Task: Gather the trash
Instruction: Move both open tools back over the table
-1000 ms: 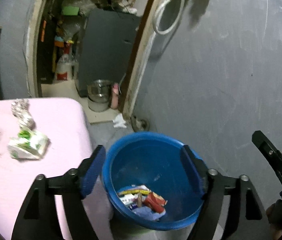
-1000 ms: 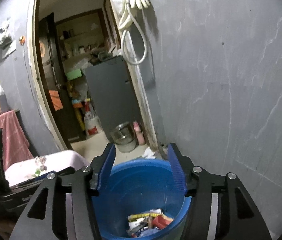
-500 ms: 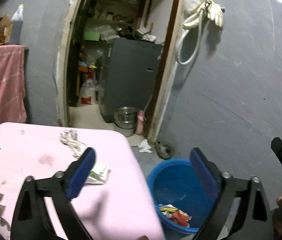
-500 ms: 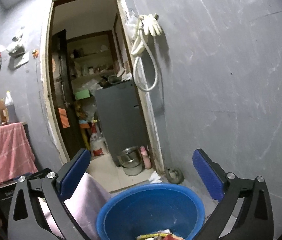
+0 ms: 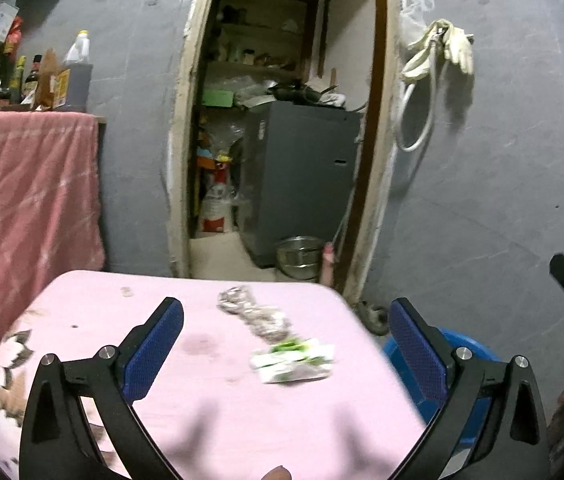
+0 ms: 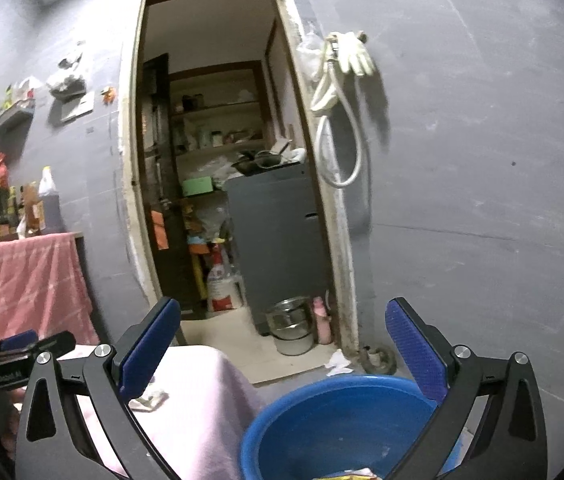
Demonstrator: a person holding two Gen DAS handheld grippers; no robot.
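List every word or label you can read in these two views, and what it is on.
"GenRobot AI", blurred and uncertain: casing of the left tongs.
Green-and-white wrapper: print too blurred.
Bottles and red-and-white sack: labels unreadable.

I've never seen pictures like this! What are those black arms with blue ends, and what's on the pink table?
Those are grabbing tools a person holds, one per hand, each with a camera looking along its two fingers. One picture is from the left gripper, the other from the right gripper. Both are open and hold nothing. On the pink table lie a green-and-white wrapper and a crumpled silvery wrapper. Beside the table stands a blue bin with some trash inside, where the wrappers probably go next.
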